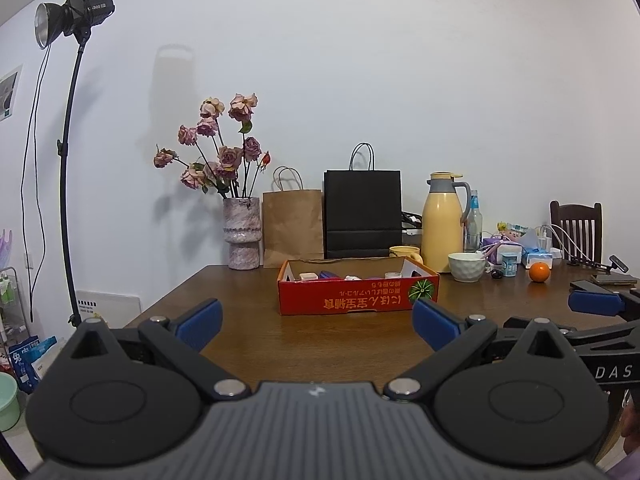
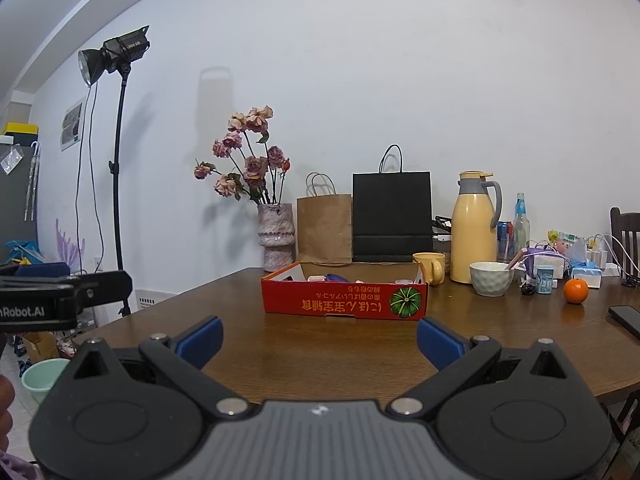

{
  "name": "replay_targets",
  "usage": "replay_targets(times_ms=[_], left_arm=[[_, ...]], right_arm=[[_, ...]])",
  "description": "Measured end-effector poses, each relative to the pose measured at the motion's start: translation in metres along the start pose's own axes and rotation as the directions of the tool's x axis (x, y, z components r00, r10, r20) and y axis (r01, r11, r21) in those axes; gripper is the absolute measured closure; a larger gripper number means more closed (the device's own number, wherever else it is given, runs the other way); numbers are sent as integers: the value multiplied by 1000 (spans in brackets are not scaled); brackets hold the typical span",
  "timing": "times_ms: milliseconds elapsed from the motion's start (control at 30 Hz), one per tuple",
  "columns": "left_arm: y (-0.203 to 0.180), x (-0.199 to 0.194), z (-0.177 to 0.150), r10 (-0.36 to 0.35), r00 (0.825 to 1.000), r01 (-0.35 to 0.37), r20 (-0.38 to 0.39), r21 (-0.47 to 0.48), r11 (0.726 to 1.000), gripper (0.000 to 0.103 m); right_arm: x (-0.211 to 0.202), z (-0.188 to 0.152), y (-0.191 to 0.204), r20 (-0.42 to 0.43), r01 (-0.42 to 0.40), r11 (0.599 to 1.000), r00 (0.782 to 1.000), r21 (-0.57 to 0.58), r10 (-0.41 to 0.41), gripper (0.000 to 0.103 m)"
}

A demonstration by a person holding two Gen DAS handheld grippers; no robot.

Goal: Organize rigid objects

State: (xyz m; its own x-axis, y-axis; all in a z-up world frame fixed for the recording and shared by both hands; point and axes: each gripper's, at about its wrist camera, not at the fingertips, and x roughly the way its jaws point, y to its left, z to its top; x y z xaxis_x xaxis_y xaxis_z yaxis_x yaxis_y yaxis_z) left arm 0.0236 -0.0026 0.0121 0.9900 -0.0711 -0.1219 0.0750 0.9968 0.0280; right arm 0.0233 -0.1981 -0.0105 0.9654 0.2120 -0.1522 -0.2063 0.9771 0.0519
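Observation:
A red cardboard box point(image 1: 356, 294) with a watermelon print stands on the brown wooden table point(image 1: 240, 304); small white and purple items lie inside it, mostly hidden by its wall. The box also shows in the right wrist view point(image 2: 344, 298). My left gripper point(image 1: 318, 324) is open and empty, held above the table's near edge, short of the box. My right gripper point(image 2: 319, 338) is open and empty, also short of the box. Its blue finger shows in the left wrist view point(image 1: 596, 303).
Along the back stand a vase of dried roses point(image 1: 241, 232), a brown paper bag point(image 1: 293, 226), a black bag point(image 1: 362, 214), a yellow mug point(image 2: 430, 266), a yellow thermos point(image 1: 442, 224), a white bowl point(image 1: 466, 267), an orange point(image 1: 539, 272) and small clutter. A light stand point(image 1: 70, 160) stands left.

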Motion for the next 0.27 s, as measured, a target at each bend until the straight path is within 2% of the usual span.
replay_targets(times_ms=[267], left_arm=[[-5, 2, -3, -15, 1000, 15, -8, 12, 1000, 0]], right_arm=[[1, -4, 2, -5, -4, 1000, 1000, 1, 4, 0]])
